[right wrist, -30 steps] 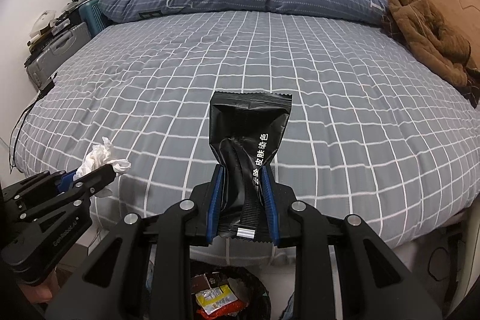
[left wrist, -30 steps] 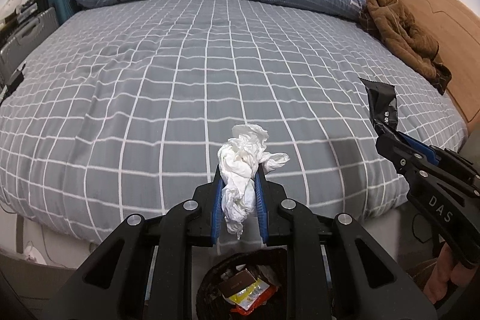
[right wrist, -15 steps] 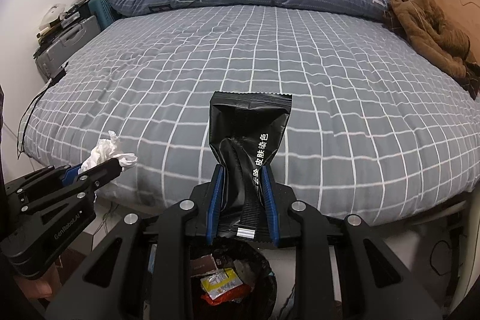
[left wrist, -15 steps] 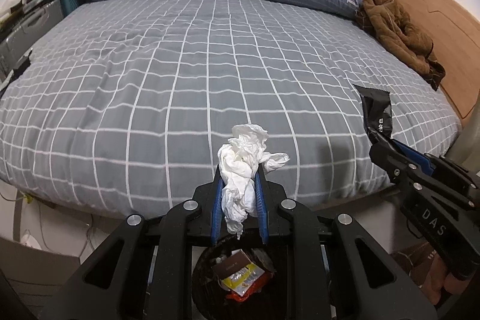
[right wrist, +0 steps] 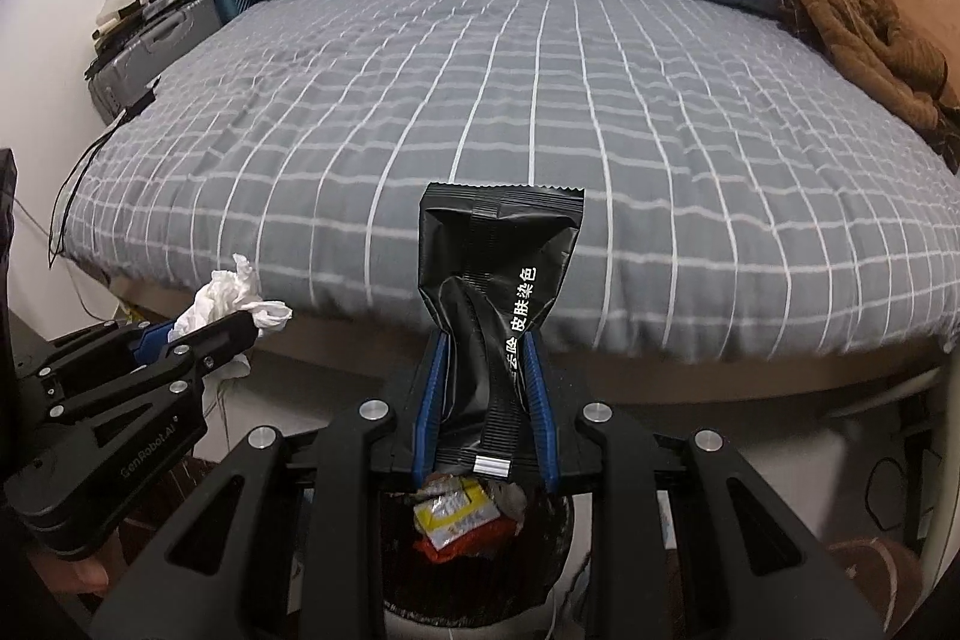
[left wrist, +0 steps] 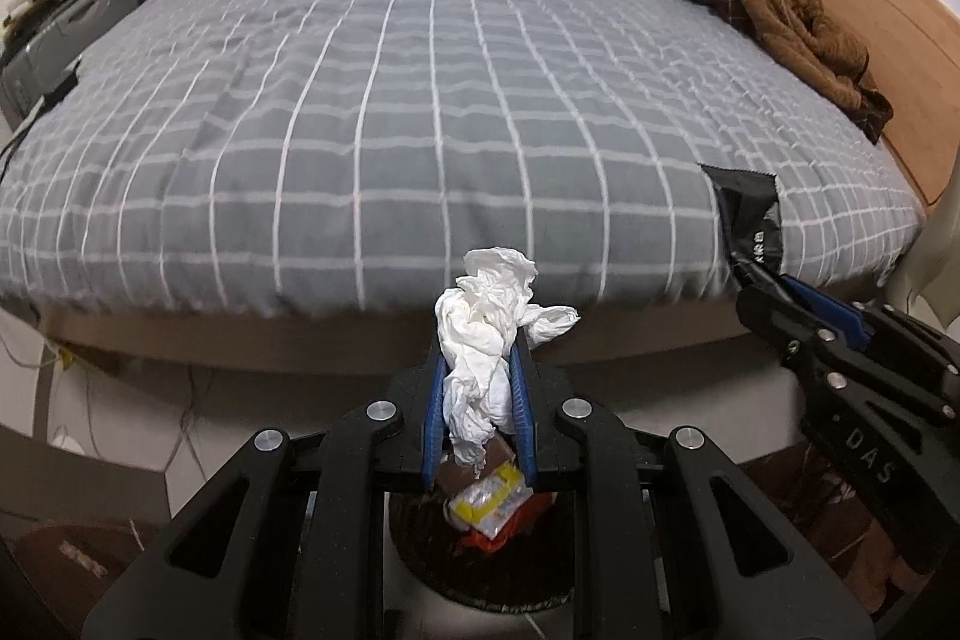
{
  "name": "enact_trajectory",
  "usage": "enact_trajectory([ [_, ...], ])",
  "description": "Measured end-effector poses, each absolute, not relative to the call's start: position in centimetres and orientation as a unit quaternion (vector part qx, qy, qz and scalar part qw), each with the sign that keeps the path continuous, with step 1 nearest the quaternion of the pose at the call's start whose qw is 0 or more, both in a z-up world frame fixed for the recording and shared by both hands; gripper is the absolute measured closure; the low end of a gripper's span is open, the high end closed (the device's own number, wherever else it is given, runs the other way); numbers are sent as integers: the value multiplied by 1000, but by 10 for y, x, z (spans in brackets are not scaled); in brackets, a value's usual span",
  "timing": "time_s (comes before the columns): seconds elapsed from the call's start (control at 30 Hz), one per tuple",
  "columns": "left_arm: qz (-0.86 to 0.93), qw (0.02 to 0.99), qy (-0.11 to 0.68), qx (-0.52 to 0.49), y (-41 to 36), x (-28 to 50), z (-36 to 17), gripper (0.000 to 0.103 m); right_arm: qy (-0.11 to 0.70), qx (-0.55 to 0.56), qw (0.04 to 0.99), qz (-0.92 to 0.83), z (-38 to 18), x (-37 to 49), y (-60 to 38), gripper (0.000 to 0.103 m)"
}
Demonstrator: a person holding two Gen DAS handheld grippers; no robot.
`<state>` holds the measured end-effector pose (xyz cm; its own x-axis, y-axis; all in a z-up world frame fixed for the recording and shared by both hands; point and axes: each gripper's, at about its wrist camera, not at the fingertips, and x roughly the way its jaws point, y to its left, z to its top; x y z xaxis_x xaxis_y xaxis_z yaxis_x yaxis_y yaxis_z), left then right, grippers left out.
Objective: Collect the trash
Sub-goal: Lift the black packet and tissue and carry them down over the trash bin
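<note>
A bed (left wrist: 420,112) with a grey checked cover fills the room; a black trash bin (right wrist: 480,562) stands on the floor at its foot, already holding wrappers. The left tool (left wrist: 478,388) is clamped on a crumpled white tissue (left wrist: 486,334); the right tool (right wrist: 483,400) is clamped on a black sachet (right wrist: 498,268). Both items hang above the bin mouth. Recommended: centre each tool over the opening, lower it toward the rim, then release 1 item at a time, as the light tissue may drift.
</note>
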<state>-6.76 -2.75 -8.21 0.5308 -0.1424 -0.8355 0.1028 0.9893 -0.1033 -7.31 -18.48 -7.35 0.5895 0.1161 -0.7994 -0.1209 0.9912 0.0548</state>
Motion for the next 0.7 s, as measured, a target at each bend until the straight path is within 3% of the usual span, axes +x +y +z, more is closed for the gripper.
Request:
enact_trajectory([
  [0.7,-61,834,548,-21,-15,-115,-149,85,528,-5,846,80,-146,-110,-170,78],
])
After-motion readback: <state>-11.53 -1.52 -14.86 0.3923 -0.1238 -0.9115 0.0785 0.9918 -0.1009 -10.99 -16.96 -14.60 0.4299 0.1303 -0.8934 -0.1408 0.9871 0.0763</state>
